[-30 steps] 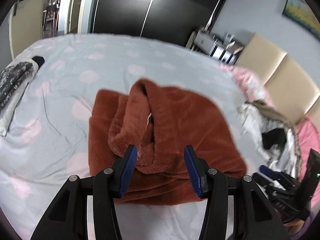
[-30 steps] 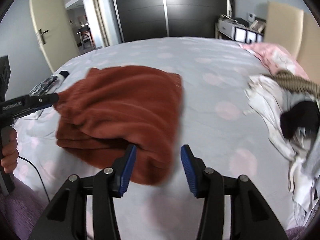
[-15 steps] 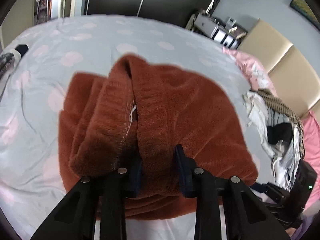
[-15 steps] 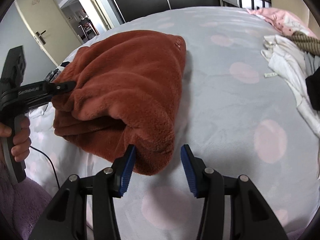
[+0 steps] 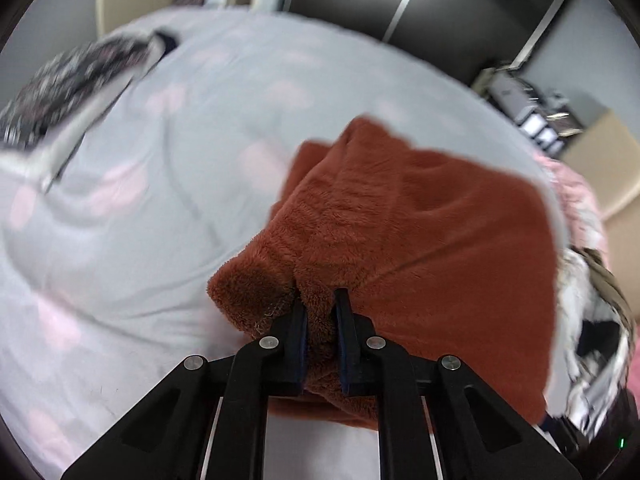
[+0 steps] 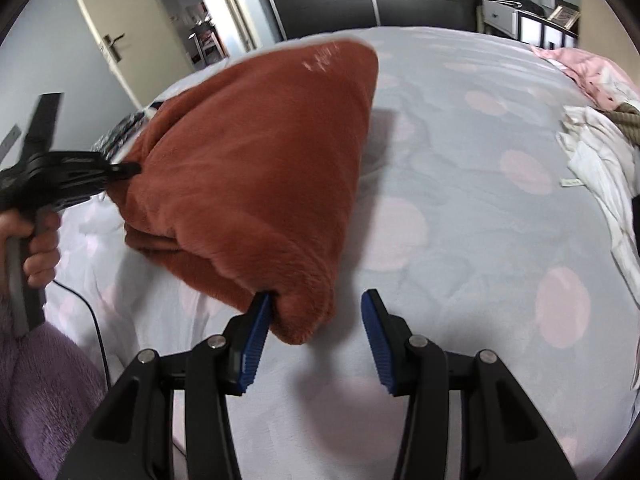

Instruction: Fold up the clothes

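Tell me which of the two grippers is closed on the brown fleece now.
The left gripper: its fingers pinch a fold of the brown fleece. The right gripper is open, with the fleece corner only lying between its fingers.

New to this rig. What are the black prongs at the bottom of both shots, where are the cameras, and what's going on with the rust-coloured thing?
There is no robot arm: a person holds a two-finger gripping tool in each hand, with a fisheye camera on each looking along its fingers. So the prongs are the tool's own fingers.

Left wrist view: the left tool is shut on a bunched edge of the rust fleece garment. Right wrist view: the right tool is open, with the garment's lower corner between its blue pads; the left tool shows at the left edge, holding the other side.

Everything lies on a bed with a grey sheet with pink spots. A pile of other clothes sits at the right.
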A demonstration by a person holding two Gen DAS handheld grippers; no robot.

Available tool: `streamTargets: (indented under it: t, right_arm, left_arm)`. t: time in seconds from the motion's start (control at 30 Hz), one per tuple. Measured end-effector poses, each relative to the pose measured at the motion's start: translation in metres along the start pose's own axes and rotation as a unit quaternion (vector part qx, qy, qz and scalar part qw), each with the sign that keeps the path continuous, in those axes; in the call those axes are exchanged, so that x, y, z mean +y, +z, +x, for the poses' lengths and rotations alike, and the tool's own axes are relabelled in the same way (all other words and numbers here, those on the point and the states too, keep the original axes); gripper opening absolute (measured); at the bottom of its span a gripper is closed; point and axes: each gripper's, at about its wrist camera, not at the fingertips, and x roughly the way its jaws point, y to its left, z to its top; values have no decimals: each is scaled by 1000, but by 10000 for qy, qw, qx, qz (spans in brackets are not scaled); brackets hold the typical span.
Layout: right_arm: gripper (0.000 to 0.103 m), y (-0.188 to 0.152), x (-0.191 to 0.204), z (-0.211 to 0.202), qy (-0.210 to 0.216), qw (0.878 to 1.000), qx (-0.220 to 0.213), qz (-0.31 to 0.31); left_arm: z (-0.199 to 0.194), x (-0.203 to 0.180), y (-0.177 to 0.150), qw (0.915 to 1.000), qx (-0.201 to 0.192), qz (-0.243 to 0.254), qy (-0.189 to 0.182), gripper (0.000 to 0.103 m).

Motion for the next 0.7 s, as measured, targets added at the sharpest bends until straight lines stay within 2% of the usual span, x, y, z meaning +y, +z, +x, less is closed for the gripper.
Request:
streamTargets:
  t: [0.1, 0.17, 0.2, 0.3, 0.43, 0.53, 0.6, 0.7]
  right_arm:
    - [44, -2, -3, 13, 10, 9997, 259, 46]
    - [36, -5, -11, 13, 123, 9993, 290, 192]
    - [26, -5, -15, 13, 182, 9989, 318, 283]
    - [21, -6, -25, 19, 219, 9969, 503, 568]
    - [20, -11, -33, 15, 275, 9941, 612, 849]
    - [20, -17, -38, 3, 72, 9927, 665, 1006]
    - [21, -20, -43, -8, -121, 9920, 567, 1123]
    - [22, -20, -49, -26, -295, 9911, 245, 1275]
  left_arm:
    - [3, -2, -4, 9999, 72, 108, 16, 17]
    - [4, -3, -7, 9998, 120, 180, 27, 18]
    - [4, -2, -8, 9998, 136, 172, -23, 18]
    - [-1, 10, -11, 9992, 161, -26, -371, 20]
    - [-6, 12, -10, 9978, 192, -268, -571, 21]
    - [-18, 13, -13, 9972, 125, -390, -621, 25]
    - [-31, 16, -15, 9978, -16, -415, -517, 36]
    - [-53, 24, -18, 9969, -390, -516, -452, 37]
